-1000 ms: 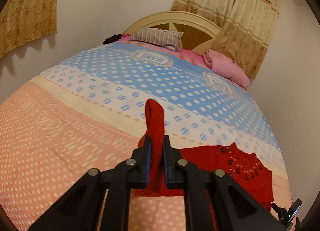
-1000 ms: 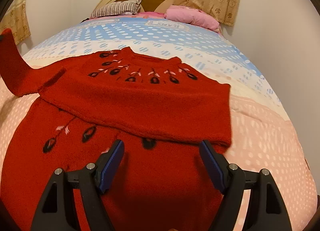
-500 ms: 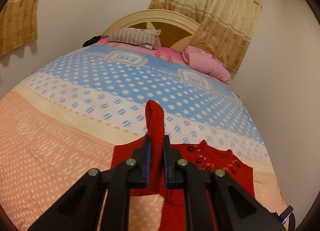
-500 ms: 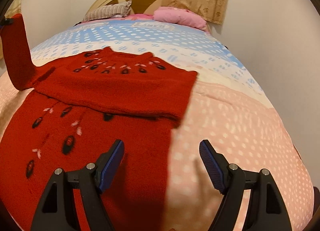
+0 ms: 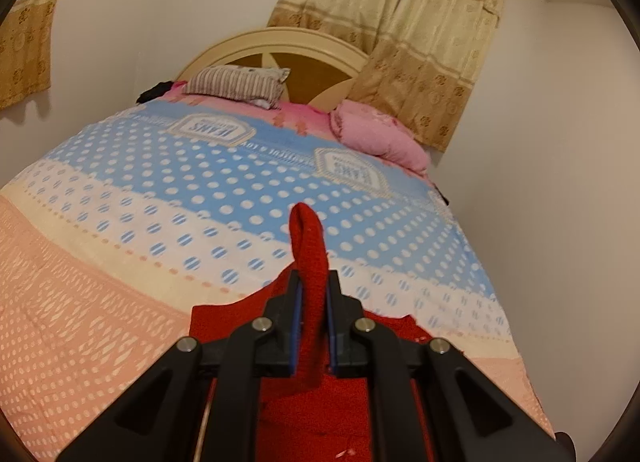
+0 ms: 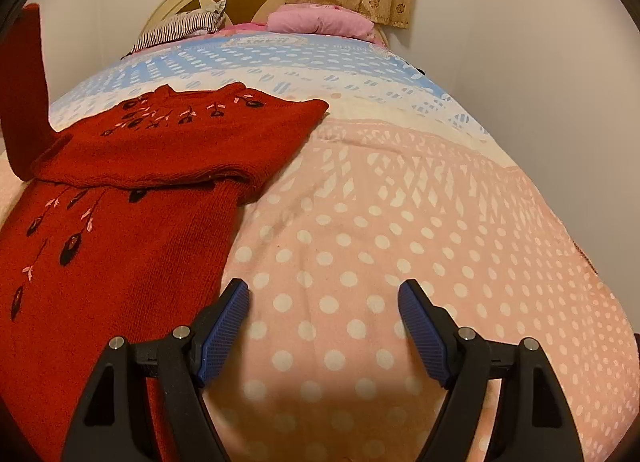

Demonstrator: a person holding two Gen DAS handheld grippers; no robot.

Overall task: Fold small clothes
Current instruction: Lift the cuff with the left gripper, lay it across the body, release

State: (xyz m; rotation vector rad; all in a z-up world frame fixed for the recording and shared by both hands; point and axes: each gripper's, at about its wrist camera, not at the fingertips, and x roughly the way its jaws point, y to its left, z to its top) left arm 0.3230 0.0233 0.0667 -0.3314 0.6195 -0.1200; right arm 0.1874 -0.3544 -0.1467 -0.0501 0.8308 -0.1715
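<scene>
A red knit sweater with dark embroidered flowers lies on the bed, one sleeve folded flat across its chest. My left gripper is shut on the other sleeve, which stands up between its pads. That lifted sleeve shows at the far left of the right wrist view. The sweater body lies under the left gripper. My right gripper is open and empty, over bare blanket just right of the sweater's edge.
The bed is covered by a dotted blanket, pink near me and blue farther off. A striped pillow and a pink pillow lie by the headboard. Walls and curtains close in the right side.
My left gripper has lifted the sleeve higher and moved right over the sweater. My right gripper has moved right, off the sweater onto bare blanket, still open.
</scene>
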